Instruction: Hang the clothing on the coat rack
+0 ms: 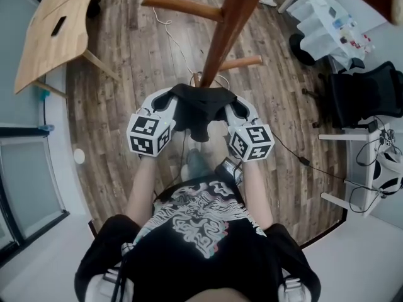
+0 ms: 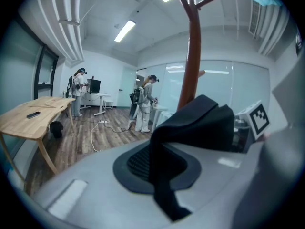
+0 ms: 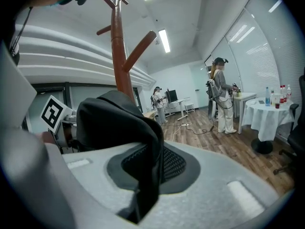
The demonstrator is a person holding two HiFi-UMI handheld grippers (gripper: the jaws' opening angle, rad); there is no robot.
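A black garment [image 1: 198,109] hangs stretched between my two grippers at chest height, just in front of the brown wooden coat rack [image 1: 230,24]. My left gripper [image 1: 165,106] is shut on the garment's left edge. In the left gripper view the cloth [image 2: 190,123] runs pinched across the dark pad [image 2: 136,163], with the rack's pole [image 2: 192,46] rising behind it. My right gripper [image 1: 236,109] is shut on the other edge. In the right gripper view the fabric [image 3: 119,123] folds over the pad [image 3: 174,163], and the rack [image 3: 119,46] stands behind with its pegs overhead.
A wooden table [image 1: 53,27] stands at the far left and a white-clothed table [image 1: 327,21] at the far right. A black chair [image 1: 365,93] sits by a white desk. Cables [image 1: 173,39] trail over the wood floor. People [image 2: 145,104] stand in the background.
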